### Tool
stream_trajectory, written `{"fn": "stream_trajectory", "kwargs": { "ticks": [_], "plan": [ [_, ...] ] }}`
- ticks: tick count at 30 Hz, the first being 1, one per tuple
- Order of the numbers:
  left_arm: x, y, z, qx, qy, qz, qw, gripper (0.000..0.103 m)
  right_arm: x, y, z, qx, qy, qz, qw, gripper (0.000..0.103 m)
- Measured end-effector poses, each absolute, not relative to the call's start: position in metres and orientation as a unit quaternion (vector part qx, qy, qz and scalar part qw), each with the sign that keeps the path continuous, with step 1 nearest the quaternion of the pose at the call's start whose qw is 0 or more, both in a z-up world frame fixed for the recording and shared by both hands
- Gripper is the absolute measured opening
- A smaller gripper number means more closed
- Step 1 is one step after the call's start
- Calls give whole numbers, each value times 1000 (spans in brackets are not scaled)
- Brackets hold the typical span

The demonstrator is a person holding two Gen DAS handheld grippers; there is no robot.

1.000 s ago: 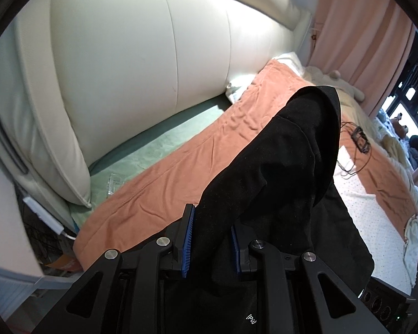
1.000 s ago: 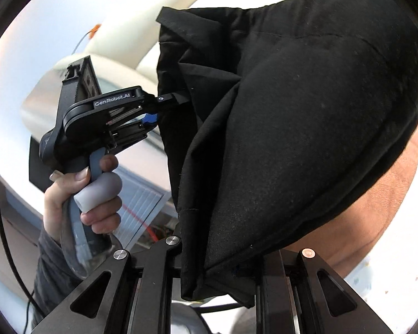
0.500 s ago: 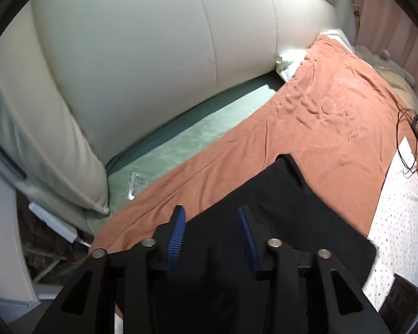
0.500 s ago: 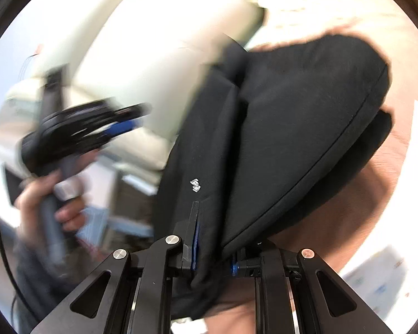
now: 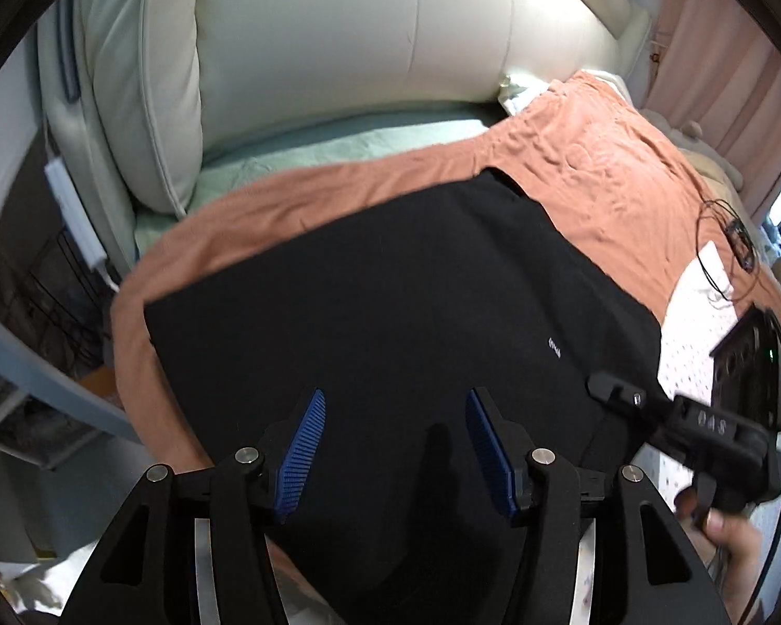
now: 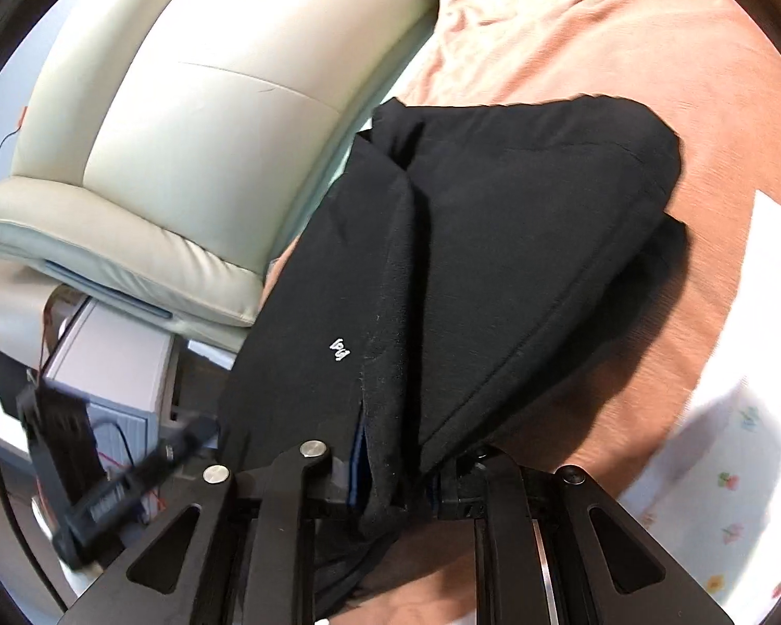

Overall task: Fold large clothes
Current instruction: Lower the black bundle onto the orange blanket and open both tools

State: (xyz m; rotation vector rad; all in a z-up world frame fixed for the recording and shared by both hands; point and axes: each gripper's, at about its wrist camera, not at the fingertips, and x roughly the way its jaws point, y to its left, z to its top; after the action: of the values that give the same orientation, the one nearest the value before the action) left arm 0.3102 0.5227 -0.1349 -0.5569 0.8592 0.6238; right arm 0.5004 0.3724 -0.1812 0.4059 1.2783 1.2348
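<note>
- The bed (image 5: 338, 153), with its pale green sheet, runs under the cream padded headboard (image 5: 338, 31) in the upper frame.
- An orange blanket (image 5: 599, 156) covers it.
- A black garment (image 5: 390, 302) lies folded on the blanket, centre frame.
- A black cable (image 5: 718, 239) rests at right.

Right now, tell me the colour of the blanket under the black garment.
Rust orange blanket, plain; clearest in the left wrist view.

Bright daylight washes out the cream headboard (image 6: 192, 120) in the right wrist view. Fisheye curvature bends both frames inside dark round borders, and the far-off gripper in each is motion-blurred
</note>
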Motion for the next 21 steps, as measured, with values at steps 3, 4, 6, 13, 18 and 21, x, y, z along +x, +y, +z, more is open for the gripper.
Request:
{"fn": "stream_trajectory", "kwargs": {
  "ticks": [3,4,6,13,18,21],
  "plan": [
    [302,507,-144,-253,400,291,831,57,505,375,-182,169,552,523,627,17],
    [300,503,-145,-250,397,290,834,57,506,371,-182,173,556,517,628,17],
    [297,497,-148,-247,393,291,837,57,517,381,-185,172,559,506,634,17],
    [301,482,-169,-222,408,302,832,60,526,388,-188,138,559,471,668,17],
    [298,467,-168,-215,412,306,831,66,518,379,-176,72,547,430,715,36],
    [293,461,-160,-213,400,312,835,66,516,371,-157,44,531,428,730,36]
  ]
}}
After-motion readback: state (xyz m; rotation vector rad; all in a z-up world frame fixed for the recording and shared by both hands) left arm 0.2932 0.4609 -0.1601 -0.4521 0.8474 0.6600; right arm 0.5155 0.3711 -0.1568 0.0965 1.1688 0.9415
